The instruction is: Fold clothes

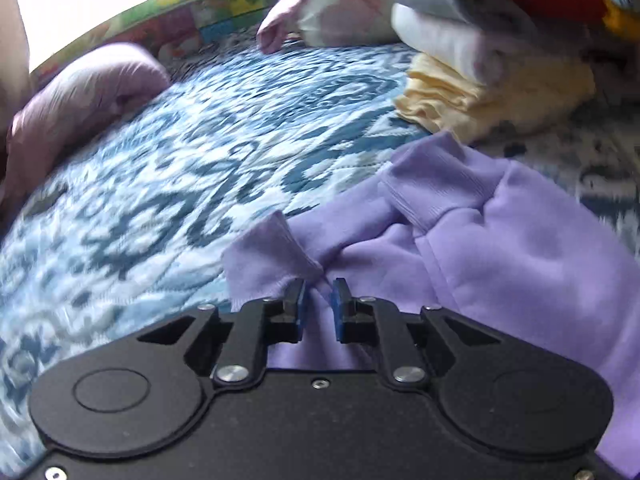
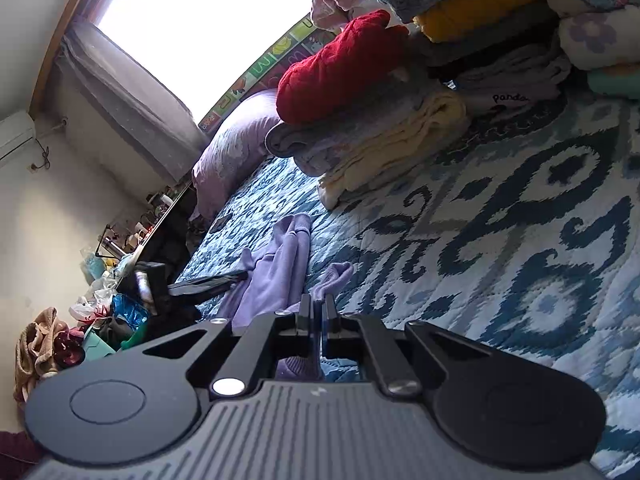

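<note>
Looking across the bed, I saw the blue-and-white patterned quilt [image 1: 192, 168] filling most of both views, with a lilac pillow [image 2: 236, 148] against the far edge under the bright window [image 2: 192, 28]. Folded clothes were stacked along the quilt's far side — a cream piece [image 1: 492, 96] at the bottom, white and grey above it, a red knit [image 2: 340, 68] beside them. The lavender sweatshirt [image 1: 500, 232] lay rumpled on the quilt toward my near edge, one ribbed cuff turned up.

My left gripper [image 1: 319, 300] had its jaws nearly together, pinching a bunched fold of that sweatshirt. My right gripper [image 2: 319, 310] was fully closed on another lavender fold — the cloth showed just past the tips and beneath them. The left wrist view was motion-blurred.
</note>
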`<state>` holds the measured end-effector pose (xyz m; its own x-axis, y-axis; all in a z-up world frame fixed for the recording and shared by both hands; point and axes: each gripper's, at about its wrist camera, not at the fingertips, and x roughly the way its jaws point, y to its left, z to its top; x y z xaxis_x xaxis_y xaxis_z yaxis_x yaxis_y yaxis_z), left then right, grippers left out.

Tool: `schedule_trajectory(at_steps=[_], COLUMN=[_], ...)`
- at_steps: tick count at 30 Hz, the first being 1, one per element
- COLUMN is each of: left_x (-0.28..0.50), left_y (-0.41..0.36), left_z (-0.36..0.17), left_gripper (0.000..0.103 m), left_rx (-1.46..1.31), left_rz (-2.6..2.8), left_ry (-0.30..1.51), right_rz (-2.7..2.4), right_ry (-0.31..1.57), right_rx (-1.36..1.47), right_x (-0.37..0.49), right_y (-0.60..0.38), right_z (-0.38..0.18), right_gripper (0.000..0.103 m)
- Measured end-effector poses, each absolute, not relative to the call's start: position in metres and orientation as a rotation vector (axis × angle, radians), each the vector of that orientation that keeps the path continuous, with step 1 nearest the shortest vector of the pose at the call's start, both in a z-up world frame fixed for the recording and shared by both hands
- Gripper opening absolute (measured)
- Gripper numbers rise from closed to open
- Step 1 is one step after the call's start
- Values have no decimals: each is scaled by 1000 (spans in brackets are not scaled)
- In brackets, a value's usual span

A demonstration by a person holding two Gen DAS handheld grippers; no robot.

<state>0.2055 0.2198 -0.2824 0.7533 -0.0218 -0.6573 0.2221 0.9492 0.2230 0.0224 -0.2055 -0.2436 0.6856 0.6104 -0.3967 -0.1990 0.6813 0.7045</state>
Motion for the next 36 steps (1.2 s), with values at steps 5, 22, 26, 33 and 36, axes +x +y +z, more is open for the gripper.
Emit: schedule_trajectory(at_steps=[5, 22, 26, 33, 36], left_x=[189, 202, 203, 222, 207], left_y=[259, 259, 235, 228, 226], left_z=[-246, -243, -252, -269, -246], left_gripper=[10, 34, 34, 11, 11], left_rx=[141, 79, 132, 139, 111], left_rz=[-168, -75, -57, 4, -5], left_ry=[623, 637, 706, 763, 694], right_rz=[519, 532, 536, 546, 545], right_ry=[652, 630, 630, 604, 601], right_rx=[690, 692, 703, 718, 736], right_x=[28, 25, 25, 19, 20], right_y=[-205, -205, -203, -201, -205], right_z=[-242, -244, -246, -239, -241], right_gripper=[6, 6, 6, 6, 6])
